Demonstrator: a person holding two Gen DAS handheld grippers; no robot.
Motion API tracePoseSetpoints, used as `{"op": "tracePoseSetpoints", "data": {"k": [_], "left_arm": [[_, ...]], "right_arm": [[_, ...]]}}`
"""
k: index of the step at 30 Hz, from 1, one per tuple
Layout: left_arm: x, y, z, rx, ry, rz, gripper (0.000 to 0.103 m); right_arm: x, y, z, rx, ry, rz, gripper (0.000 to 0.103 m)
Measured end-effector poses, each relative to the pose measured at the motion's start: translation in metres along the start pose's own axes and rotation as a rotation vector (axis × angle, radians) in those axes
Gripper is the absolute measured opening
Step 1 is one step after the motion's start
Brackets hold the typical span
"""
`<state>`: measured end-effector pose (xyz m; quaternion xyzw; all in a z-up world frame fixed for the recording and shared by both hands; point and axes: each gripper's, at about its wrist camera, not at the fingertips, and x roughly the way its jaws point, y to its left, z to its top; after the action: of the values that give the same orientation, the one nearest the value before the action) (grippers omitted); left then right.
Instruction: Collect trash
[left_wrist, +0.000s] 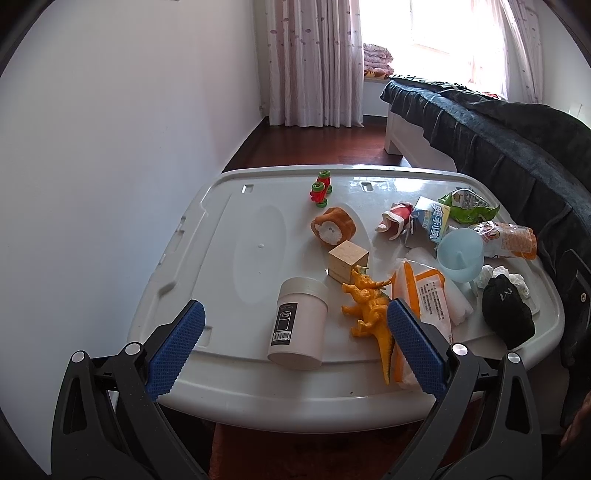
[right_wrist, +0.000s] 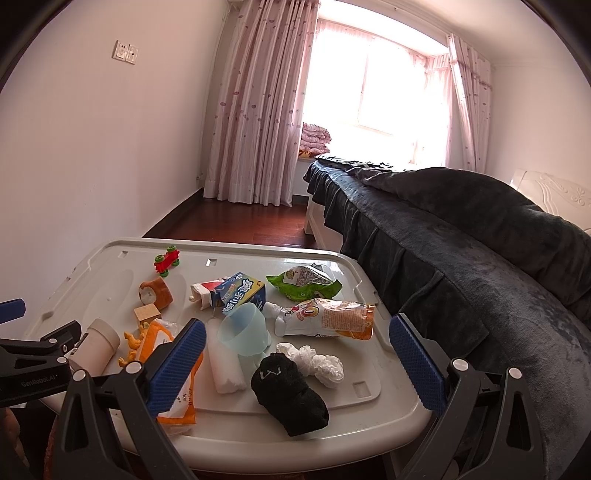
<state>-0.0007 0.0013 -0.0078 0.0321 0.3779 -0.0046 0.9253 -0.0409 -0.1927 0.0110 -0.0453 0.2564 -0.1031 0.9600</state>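
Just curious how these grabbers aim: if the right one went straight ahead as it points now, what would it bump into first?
Probably the crumpled white tissue and black sock on the lid between the right gripper fingers, though depth is hard to judge.

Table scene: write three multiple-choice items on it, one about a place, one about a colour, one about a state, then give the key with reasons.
1. Where does the toy dinosaur lie?
A. Between the white jar and the orange-and-white packet
B. Inside the blue cup
C. On the bed

2. What colour is the sock near the table's front edge?
A. Red
B. Black
C. Yellow

3. How does the left gripper stand?
A. Shut on the jar
B. Shut on the dinosaur
C. Open, holding nothing

Key:
1 A, the left wrist view shows the dinosaur flanked by jar and packet.
2 B, the sock beside the crumpled tissue is black.
3 C, its blue pads stand wide apart with nothing clamped between them.
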Motion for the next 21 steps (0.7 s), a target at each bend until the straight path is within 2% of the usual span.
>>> {"op": "tracePoseSetpoints", "data": {"k": [21], "left_arm": [[0.0004, -0.0002, -0.0009, -0.001, 0.000, 0.000, 0.096]], "right_arm": [[0.0004, 0.0000, -0.0008, 0.003, 0.000, 0.001, 0.098]]}}
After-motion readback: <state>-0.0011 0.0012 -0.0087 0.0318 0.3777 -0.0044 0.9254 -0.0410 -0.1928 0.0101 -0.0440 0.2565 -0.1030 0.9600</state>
